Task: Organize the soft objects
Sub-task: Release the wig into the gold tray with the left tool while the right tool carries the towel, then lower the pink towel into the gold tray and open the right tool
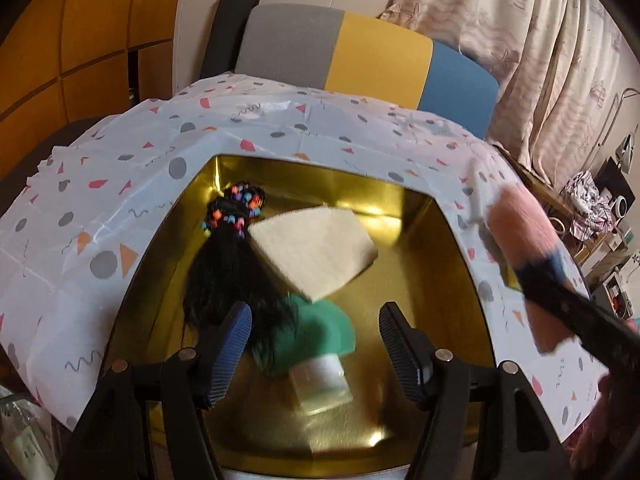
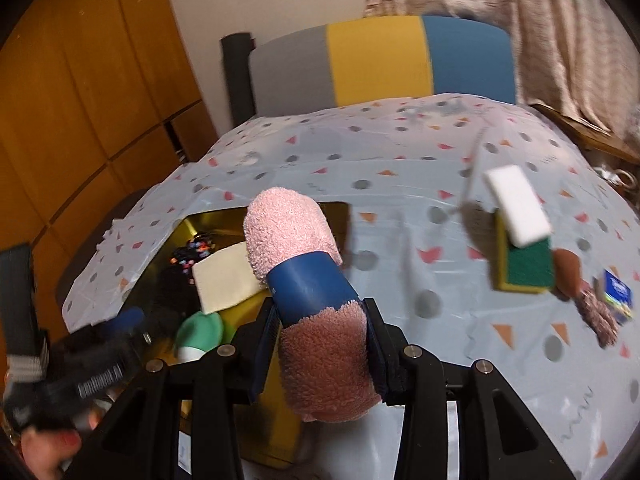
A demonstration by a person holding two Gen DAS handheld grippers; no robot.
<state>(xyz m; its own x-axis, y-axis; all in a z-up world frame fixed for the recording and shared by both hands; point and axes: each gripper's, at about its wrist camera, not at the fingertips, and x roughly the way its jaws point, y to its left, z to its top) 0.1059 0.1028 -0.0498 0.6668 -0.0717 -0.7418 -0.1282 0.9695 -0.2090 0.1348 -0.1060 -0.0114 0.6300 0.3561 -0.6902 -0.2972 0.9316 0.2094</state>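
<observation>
R gripper (image 2: 320, 356) clamps pink towel roll (image 2: 292, 236); L gripper (image 1: 316, 344) wide open, empty, over gold tray (image 1: 440, 280).

My right gripper (image 2: 322, 350) clamps a rolled pink towel (image 2: 298, 240) with a blue band; black wig (image 1: 230, 264), cream sponge (image 1: 314, 250), green sponge (image 1: 324, 332) lie in the gold box (image 1: 440, 280).

Tray (image 1: 460, 248) sits on the table (image 1: 160, 168), left half. In the tray: hairpiece (image 1: 228, 264) at left, flat pad (image 1: 316, 248) just right of it and touching, cap (image 1: 320, 328) nearer, overlapping the pad's near tip, small block (image 1: 320, 384) nearest. Right of the tray, well apart on the table: a sponge (image 2: 528, 268) with a block (image 2: 518, 204) lying on its far end, puff (image 2: 568, 270) just right. Chair (image 1: 372, 56) behind the table's far edge.
</observation>
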